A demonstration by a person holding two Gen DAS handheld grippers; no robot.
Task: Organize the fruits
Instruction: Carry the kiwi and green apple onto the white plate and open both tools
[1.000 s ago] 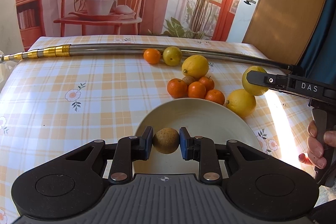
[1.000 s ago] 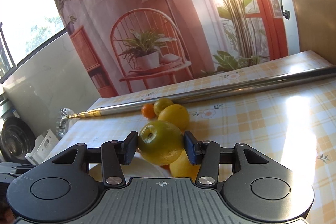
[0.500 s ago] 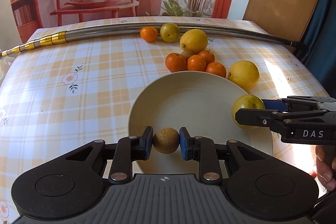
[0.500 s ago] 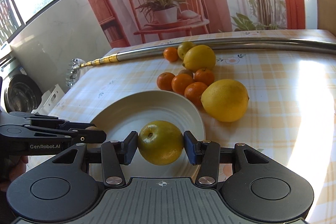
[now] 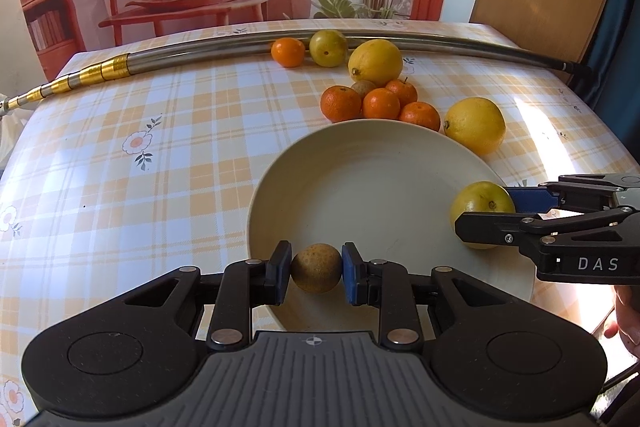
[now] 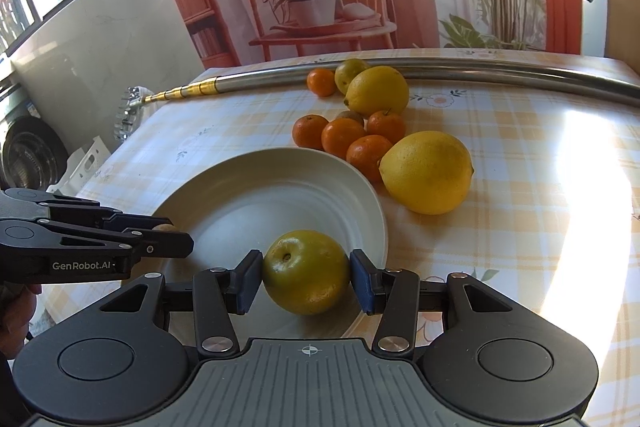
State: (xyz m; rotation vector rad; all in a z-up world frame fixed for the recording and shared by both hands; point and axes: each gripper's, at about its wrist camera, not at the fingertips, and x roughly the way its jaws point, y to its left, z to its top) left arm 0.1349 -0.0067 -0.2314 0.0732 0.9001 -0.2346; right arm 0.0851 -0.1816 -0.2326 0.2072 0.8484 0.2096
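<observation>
Over the white plate (image 5: 400,147), the left tongs (image 5: 316,267) pinch a small, firm brown fruit (image 5: 316,269) while the right tongs (image 6: 306,271) clamp a smooth, likely slippery yellow-green fruit (image 6: 306,271) across its middle.

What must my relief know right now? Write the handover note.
Left gripper: shut on a small brown fruit, over the plate's near edge.
Right gripper: shut on a yellow-green fruit, over the plate's rim.
Done: nothing lies in the plate yet.
Left: release both, then collect the tangerines, two lemons and the pair by the metal pole.
</observation>
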